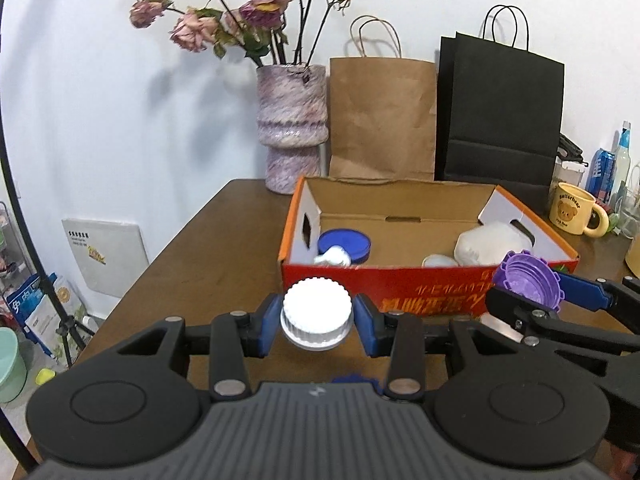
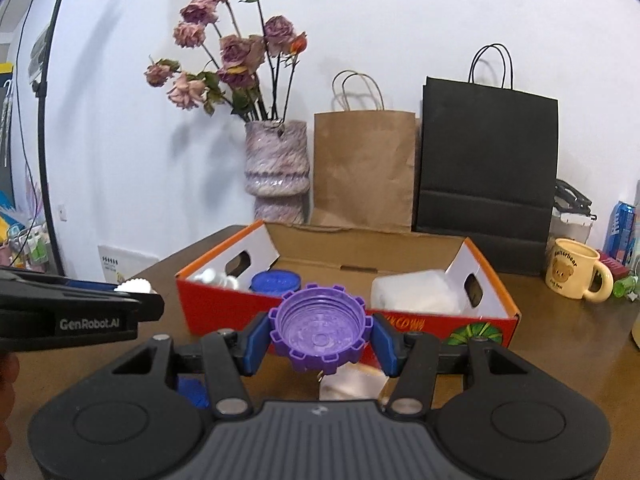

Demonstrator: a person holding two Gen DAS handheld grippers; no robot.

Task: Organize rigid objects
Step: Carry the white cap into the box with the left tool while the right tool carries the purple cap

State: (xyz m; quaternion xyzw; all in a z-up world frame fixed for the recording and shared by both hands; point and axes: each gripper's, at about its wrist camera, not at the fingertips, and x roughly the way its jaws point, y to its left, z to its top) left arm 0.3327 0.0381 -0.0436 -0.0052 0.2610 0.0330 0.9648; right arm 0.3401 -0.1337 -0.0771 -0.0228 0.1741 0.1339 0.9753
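Note:
My left gripper is shut on a white ribbed cap and holds it above the table, just in front of the red cardboard box. My right gripper is shut on a purple toothed cap, open side toward the camera, in front of the same box. The purple cap also shows at the right of the left wrist view. Inside the box lie a blue lid, a small white piece and a white lump.
Behind the box stand a purple vase with dried roses, a brown paper bag and a black paper bag. A yellow bear mug and drink cans stand at the right. Something blue and something white lie on the wooden table under the grippers.

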